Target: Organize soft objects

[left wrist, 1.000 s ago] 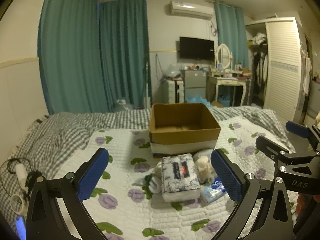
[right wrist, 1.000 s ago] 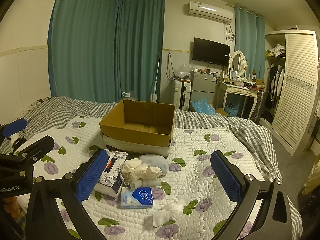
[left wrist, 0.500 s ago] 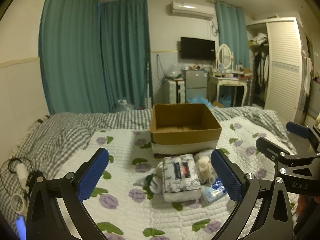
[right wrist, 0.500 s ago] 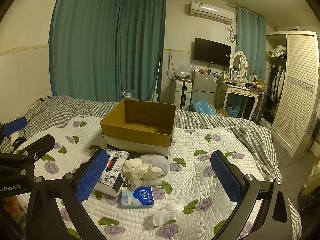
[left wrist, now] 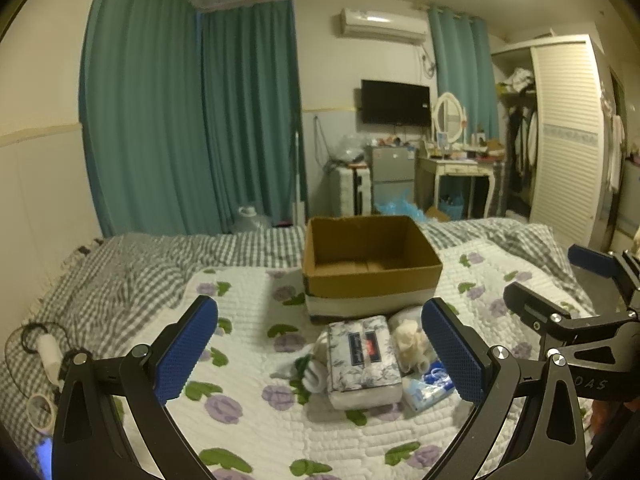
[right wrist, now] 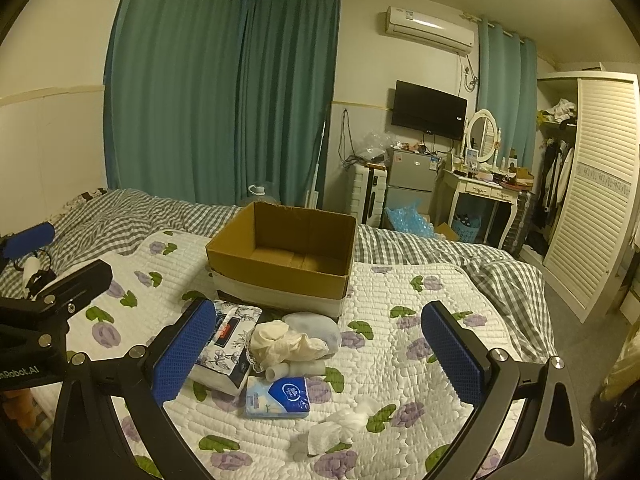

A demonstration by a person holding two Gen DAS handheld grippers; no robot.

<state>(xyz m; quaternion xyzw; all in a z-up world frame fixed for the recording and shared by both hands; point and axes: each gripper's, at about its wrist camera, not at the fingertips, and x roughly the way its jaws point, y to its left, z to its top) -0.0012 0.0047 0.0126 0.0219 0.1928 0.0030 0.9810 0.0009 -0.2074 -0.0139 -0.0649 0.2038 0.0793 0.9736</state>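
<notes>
Soft objects [right wrist: 280,344] piled on bed [right wrist: 400,344], ahead of both hand-held grippers [left wrist: 320,354] [right wrist: 316,354], spread wide, gripping nothing. Cardboard box [right wrist: 280,256] beyond pile, empty.

one cardboard box [right wrist: 280,256], two tissue packs [right wrist: 278,392]

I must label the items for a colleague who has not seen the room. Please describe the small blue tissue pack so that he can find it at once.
On the quilt with purple flowers, find the open cardboard box; a heap of soft things lies before it. The small tissue pack lies flat at the near edge of that heap, beside the bigger floral tissue pack. It alone has a shiny blue and white wrapper.
</notes>
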